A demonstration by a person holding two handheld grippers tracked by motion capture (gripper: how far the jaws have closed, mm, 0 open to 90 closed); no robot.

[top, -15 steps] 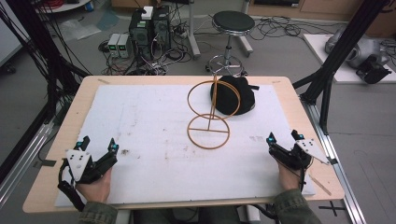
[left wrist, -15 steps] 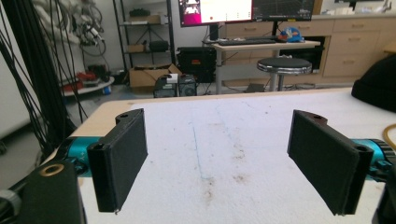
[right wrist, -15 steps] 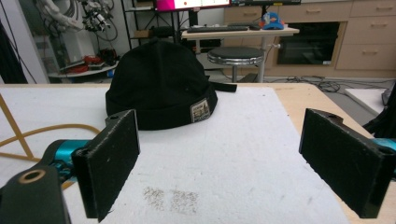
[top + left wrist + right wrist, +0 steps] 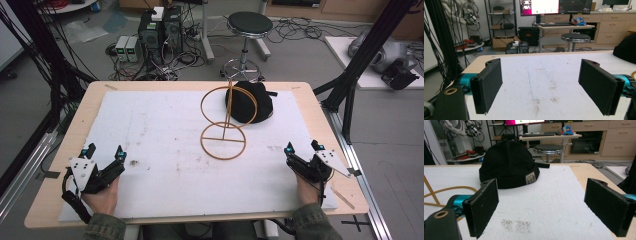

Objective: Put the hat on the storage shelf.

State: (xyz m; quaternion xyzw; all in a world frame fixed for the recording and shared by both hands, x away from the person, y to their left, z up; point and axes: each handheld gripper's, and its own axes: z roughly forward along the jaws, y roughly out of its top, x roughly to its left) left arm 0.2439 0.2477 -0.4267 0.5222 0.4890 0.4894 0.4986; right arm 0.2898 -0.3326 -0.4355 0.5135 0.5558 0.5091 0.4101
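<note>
A black cap [image 4: 250, 102] [image 4: 509, 167] with a small woven label lies at the far middle-right of the white mat [image 4: 165, 135]. Just in front of it stands a tan wire stand [image 4: 225, 125], a flat ring on the mat with an upright ring on a post. My left gripper [image 4: 105, 151] [image 4: 544, 87] rests open near the front left corner, nothing between its jaws. At the front right my right gripper [image 4: 304, 147] [image 4: 549, 207] is open too, its jaws empty and pointing toward the cap. A slice of the cap [image 4: 626, 48] appears at the right edge of the left gripper view.
The mat covers a wooden table [image 4: 95, 95]. Small dark specks [image 4: 515, 225] mark the mat ahead of the right gripper. Behind the table stand a round stool [image 4: 248, 25], computer boxes [image 4: 160, 27] and cables. Black frame posts [image 4: 360, 70] flank the table's right side.
</note>
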